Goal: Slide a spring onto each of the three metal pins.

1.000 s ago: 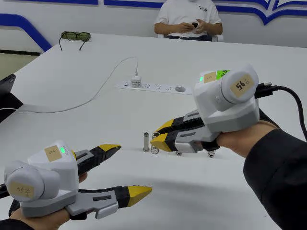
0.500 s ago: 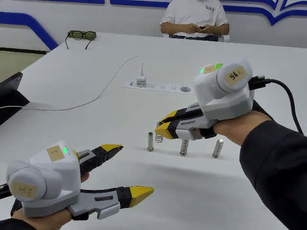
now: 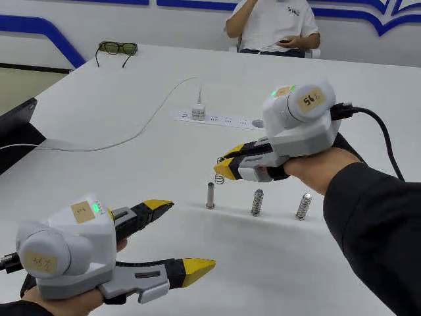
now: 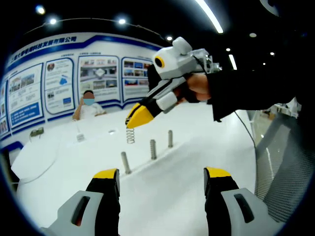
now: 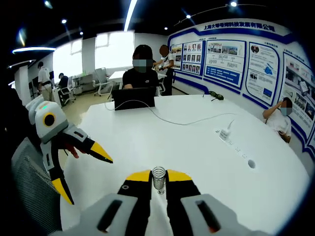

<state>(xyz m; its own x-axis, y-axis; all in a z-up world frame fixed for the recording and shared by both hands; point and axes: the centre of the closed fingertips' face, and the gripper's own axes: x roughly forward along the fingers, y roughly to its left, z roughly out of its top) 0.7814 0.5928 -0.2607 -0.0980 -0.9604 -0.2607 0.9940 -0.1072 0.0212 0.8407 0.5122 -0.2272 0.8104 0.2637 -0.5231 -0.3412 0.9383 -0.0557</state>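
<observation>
Right claw (image 3: 221,168) is clenched on a spring (image 3: 219,178), pinched near its top coil so that the rest hangs below the tips. The right gripper view shows the coil sandwiched between the two yellow jaws.

The left claw (image 3: 193,234) is released, with its jaws wide apart and nothing between them. It sits near-left over the desk (image 3: 131,171), well apart from the pins.

Three pins stand upright in a row across the desk:
- The bare pin (image 3: 210,195) is leftmost and has no coil on it.
- The middle pin (image 3: 257,202) already carries a spring.
- The right pin (image 3: 303,206) also carries one.

Two of three look done (judging from how things stand), so this looks like the last one.

Key relation: the held spring hangs just above the bare pin and slightly to its far-right side, not touching it. In the left gripper view there is a gap between the coil's lower end and the pin top. The spring's long axis is about vertical and roughly parallel to the pin, maybe a slight lean (hard to tell at this size).

So the target lies down and a touch near-left from the right claw's tips. The right claw is clearly the nearer one. The left claw is far off and not needed for this.

The next move likely needs a small shift to centre the coil's open end over the pin tip, then a straight drop. The risk is the bottom coil catching on the pin's rim if it is off-centre or tilted.
</observation>
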